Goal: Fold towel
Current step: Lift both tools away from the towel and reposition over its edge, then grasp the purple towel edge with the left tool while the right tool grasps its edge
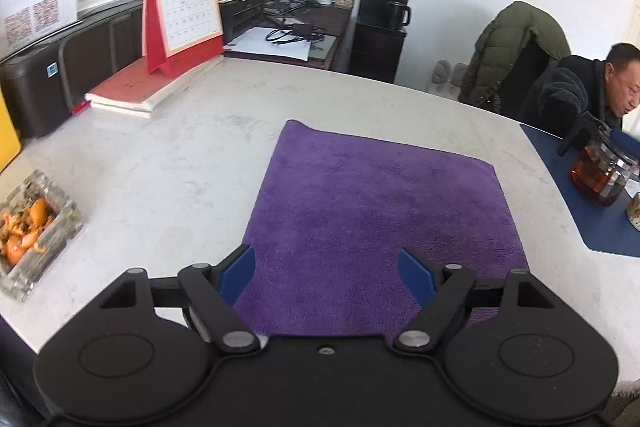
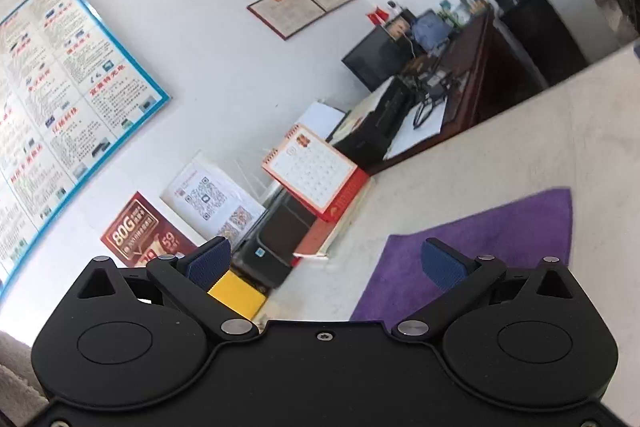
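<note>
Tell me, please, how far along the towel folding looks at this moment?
The purple towel lies flat on the white table as a neat rectangle, apparently already folded. Nothing is in hand: the left gripper and right gripper are both open and empty. Whether another fold remains is unclear.

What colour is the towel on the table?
Purple, a plain towel; it shows best in the left wrist view.

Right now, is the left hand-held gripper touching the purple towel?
Apart. In the left wrist view the left hand-held gripper hangs above the purple towel, its blue fingers spread wide with nothing between them; the towel lies flat on the table.
</note>
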Motion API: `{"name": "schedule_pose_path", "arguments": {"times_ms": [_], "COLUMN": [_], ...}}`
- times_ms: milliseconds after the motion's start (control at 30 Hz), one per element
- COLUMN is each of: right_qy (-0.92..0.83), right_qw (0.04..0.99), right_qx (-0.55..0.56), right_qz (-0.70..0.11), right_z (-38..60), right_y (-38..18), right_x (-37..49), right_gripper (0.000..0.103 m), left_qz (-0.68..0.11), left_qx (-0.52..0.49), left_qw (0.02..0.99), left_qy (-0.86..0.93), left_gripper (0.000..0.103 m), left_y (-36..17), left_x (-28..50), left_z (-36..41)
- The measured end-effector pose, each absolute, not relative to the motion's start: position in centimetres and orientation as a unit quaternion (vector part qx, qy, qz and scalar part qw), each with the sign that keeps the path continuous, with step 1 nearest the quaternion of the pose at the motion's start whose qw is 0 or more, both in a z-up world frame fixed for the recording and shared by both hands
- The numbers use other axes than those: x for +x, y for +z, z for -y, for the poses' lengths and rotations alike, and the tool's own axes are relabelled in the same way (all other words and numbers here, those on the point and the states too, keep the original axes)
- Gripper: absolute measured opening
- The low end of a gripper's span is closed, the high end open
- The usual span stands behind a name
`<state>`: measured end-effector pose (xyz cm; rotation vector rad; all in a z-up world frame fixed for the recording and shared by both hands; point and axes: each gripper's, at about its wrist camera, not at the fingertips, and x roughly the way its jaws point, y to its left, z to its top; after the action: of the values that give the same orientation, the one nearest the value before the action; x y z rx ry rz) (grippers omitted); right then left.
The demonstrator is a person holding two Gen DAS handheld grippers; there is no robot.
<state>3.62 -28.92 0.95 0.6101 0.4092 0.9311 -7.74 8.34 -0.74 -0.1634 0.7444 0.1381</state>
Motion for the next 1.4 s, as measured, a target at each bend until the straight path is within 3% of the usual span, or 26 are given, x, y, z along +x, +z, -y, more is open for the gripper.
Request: {"name": "schedule_pose_path", "arguments": {"times_ms": [67, 167, 233, 333, 500, 567, 667, 900, 967, 1133, 1267, 1400], "right_qy": [0.436, 0.409, 0.379, 0.309, 0.249, 0.238, 0.223, 0.182, 0.178, 0.182, 0.187, 0.176], "right_qw": [0.843, 0.819, 0.826, 0.881, 0.881, 0.879, 0.872, 0.880, 0.882, 0.881, 0.871, 0.865], "right_qx": [0.290, 0.347, 0.316, 0.194, 0.110, 0.087, 0.074, 0.044, 0.039, 0.016, 0.016, 0.008], "right_qz": [-0.125, -0.203, -0.271, -0.300, -0.386, -0.404, -0.430, -0.436, -0.435, -0.437, -0.453, -0.471], "right_z": [29.5, 29.4, 28.5, 26.9, 24.7, 23.4, 21.9, 19.9, 19.4, 18.4, 18.3, 18.5], "right_y": [1.0, 0.1, -0.9, -2.4, -5.4, -6.1, -6.5, -5.5, -5.5, -5.9, -6.5, -7.0], "right_x": [2.6, 3.7, 4.0, 2.9, 2.1, 1.7, 0.5, -1.7, -2.0, -1.9, -1.7, -1.7], "right_gripper": [0.103, 0.103, 0.103, 0.103, 0.102, 0.101, 0.095, 0.094, 0.094, 0.093, 0.083, 0.077], "left_qz": [-0.381, -0.410, -0.419, -0.427, -0.444, -0.451, -0.467, -0.481, -0.486, -0.497, -0.503, -0.501], "left_qx": [-0.078, -0.074, -0.076, -0.072, -0.083, -0.089, -0.102, -0.075, -0.076, -0.105, -0.146, -0.175], "left_qw": [0.917, 0.901, 0.894, 0.893, 0.888, 0.885, 0.878, 0.873, 0.870, 0.862, 0.852, 0.848], "left_qy": [0.085, 0.124, 0.139, 0.124, 0.088, 0.073, 0.042, 0.007, 0.003, 0.002, -0.003, -0.004], "left_gripper": [0.076, 0.075, 0.075, 0.074, 0.064, 0.052, 0.044, 0.036, 0.026, 0.015, 0.008, 0.007], "left_y": [-1.3, -2.4, -2.9, -3.8, -5.4, -6.0, -7.2, -7.5, -7.4, -7.5, -7.6, -7.5], "left_x": [-7.7, -7.4, -7.2, -6.8, -5.5, -4.9, -4.0, -3.4, -3.6, -3.8, -3.6, -3.4], "left_z": [-8.4, -9.1, -9.9, -11.5, -13.9, -14.9, -16.0, -16.4, -16.5, -16.6, -16.8, -17.3]}}
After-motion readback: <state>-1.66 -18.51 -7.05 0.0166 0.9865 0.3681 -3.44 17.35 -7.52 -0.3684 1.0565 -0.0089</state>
